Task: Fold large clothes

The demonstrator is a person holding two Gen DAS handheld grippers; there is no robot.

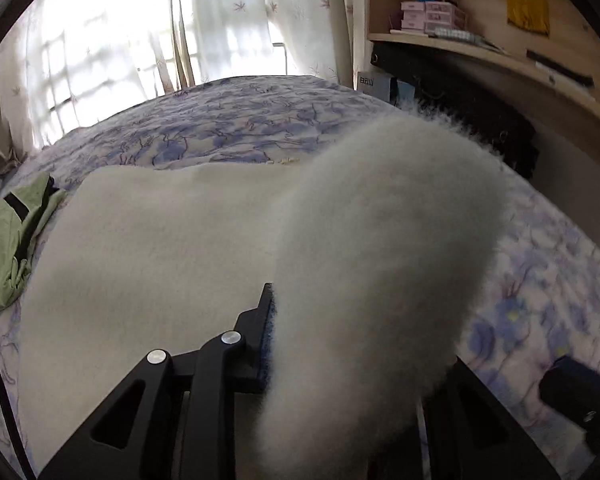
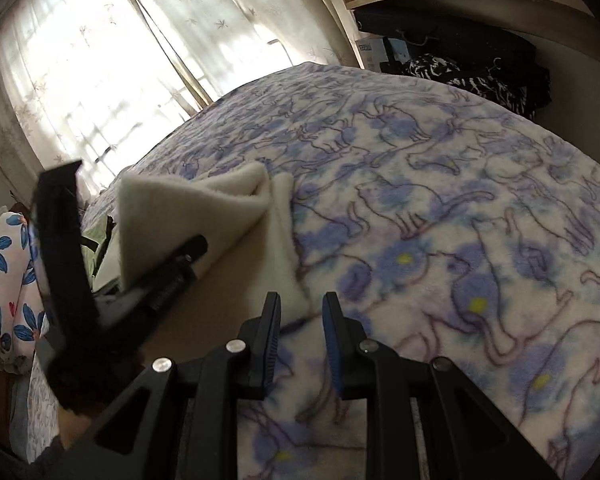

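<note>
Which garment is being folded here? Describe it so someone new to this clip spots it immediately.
Start at the bed, covered in a blue and purple cat-print blanket. Lying on it is a fluffy cream-white garment, one part lifted in the left gripper. Its plain, pale fleece sets it apart from the crumpled green garment beside it; the right gripper is open, holding nothing.

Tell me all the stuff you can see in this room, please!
White fleece garment: one, cream white, spread on the bed, one edge lifted.
Blanket: one, white with blue-purple cats, covering the bed.
Green garment: one, light green, left of the fleece.
Curtains: white, flower print, at the window.
Storage boxes: several, pink, on the wooden shelf.
Yellow cloth: one, on the shelf wall.
Floral fabric: white with blue flowers, at the left edge.
Left tool: black, clamping the fleece.
Right tool: black, open above the blanket.
</note>
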